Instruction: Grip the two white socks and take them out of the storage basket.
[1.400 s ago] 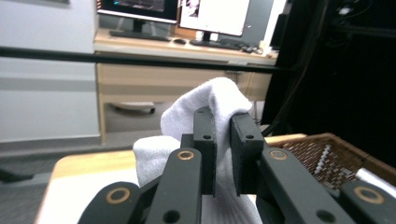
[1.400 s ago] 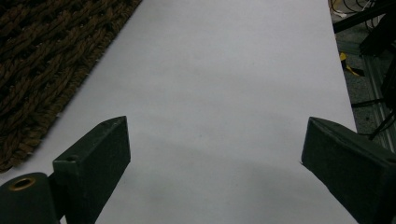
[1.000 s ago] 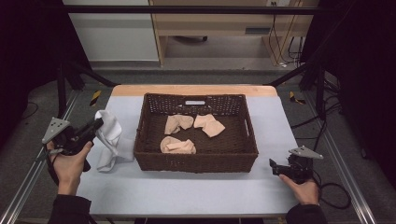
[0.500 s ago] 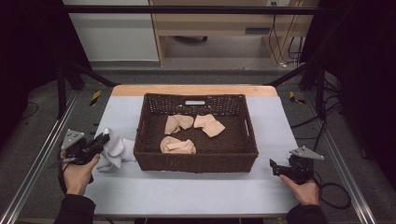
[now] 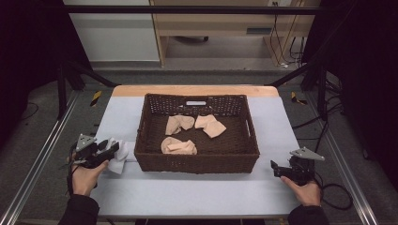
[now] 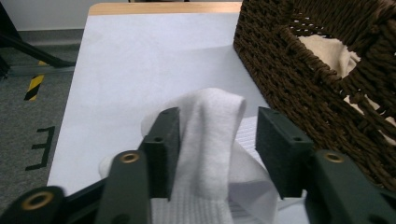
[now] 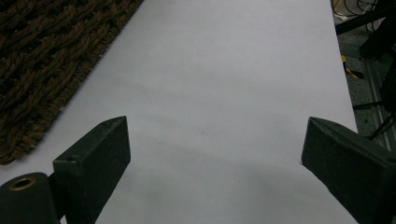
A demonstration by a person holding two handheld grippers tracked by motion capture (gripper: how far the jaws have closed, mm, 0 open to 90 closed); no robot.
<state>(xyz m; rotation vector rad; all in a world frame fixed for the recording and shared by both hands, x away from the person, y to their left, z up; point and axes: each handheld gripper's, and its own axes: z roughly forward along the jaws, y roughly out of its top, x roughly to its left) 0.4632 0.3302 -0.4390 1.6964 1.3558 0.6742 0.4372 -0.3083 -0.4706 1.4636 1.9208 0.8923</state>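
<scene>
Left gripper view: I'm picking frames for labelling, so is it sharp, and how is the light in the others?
Left gripper view: the near fingers are soft, the white sock and basket sharper. High view: dim, dark at both sides. Right gripper view: fingers blurred, a faint shadow on the table.

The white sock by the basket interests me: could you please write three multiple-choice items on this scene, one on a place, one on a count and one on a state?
1. Where does the white sock lie?
A. in the wicker basket
B. on the table, left of the basket
C. on the floor

2. How many beige cloth pieces lie in the basket?
A. one
B. three
C. five

3. How does the left gripper stand?
A. jaws apart, sock loose between them
B. clamped on the basket rim
C. shut on nothing

Key: 1 B, the high view shows it beside the basket's left wall; 2 B, three separate pieces lie there; 3 A, a gap shows beside the sock.
</scene>
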